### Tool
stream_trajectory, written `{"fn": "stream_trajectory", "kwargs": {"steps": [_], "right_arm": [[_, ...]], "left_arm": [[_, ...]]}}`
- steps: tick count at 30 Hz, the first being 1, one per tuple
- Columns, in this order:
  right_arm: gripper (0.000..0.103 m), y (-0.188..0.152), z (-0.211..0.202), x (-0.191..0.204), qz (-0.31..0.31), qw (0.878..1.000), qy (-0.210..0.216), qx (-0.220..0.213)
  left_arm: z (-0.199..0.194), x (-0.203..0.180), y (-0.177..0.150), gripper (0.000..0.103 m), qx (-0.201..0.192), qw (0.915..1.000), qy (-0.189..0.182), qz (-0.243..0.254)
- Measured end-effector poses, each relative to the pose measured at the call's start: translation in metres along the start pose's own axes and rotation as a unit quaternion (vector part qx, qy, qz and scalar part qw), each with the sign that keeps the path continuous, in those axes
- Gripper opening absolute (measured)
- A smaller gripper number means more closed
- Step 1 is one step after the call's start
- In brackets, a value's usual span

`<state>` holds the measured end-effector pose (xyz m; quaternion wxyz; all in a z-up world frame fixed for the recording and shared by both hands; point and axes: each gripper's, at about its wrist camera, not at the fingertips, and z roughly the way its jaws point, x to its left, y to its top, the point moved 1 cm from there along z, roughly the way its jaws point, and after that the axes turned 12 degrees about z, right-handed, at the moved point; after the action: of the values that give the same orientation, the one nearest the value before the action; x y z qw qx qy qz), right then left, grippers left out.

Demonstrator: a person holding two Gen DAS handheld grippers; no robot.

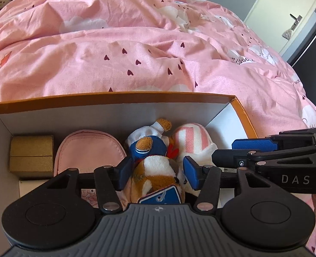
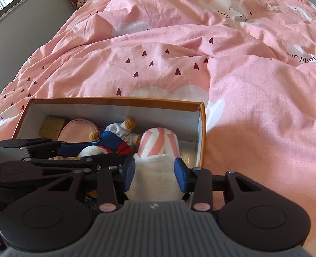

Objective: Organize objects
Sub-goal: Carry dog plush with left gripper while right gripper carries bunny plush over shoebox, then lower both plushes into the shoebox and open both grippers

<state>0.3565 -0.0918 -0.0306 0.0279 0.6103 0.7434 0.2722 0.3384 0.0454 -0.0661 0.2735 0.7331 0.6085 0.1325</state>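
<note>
Four items already in orange box [image 1: 119, 101]: gold case [image 1: 31, 156] at left end, pink pouch [image 1: 89, 147] beside it, sailor bear [image 1: 153, 160] mid-box, striped plush [image 2: 158, 150] toward right end. Left gripper [image 1: 158, 171] jaws parted round bear, pads apparently clear. Right gripper [image 2: 155, 173] jaws straddling plush; contact unclear. Nothing loose visible on pink duvet [image 1: 136, 53]. Judged nearly done: release, withdraw.

Box [image 1: 115, 98] on bedcover [image 1: 136, 53] holds, left to right: case [image 1: 31, 156]; pouch [image 1: 89, 145]; 2 plush toys.
</note>
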Motion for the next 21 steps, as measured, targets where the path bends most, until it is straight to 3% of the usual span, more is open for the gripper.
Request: {"fn": "stream_trajectory", "kwargs": {"steps": [6,9,11,14,21], "right_arm": [[0.042,-0.018,-0.018,0.009,-0.076,0.997,0.002,-0.001],[0.037,-0.033,-0.020,0.017,-0.127,0.992,0.003,0.005],[0.034,-0.042,-0.018,0.021,-0.154,0.988,0.003,0.012],[0.028,-0.049,-0.009,0.025,-0.179,0.984,-0.012,0.021],[0.019,-0.052,0.010,0.026,-0.211,0.976,-0.045,0.018]], "left_arm": [[-0.027,-0.015,-0.004,0.056,-0.010,0.9989,-0.002,0.045],[-0.034,-0.021,-0.008,0.041,-0.010,0.9981,-0.005,0.061],[-0.031,-0.025,-0.010,0.028,0.004,0.9968,0.014,0.078],[-0.023,-0.025,-0.016,0.026,0.023,0.9971,0.006,0.073],[-0.015,-0.024,-0.019,0.026,0.020,0.9977,0.008,0.064]]}}
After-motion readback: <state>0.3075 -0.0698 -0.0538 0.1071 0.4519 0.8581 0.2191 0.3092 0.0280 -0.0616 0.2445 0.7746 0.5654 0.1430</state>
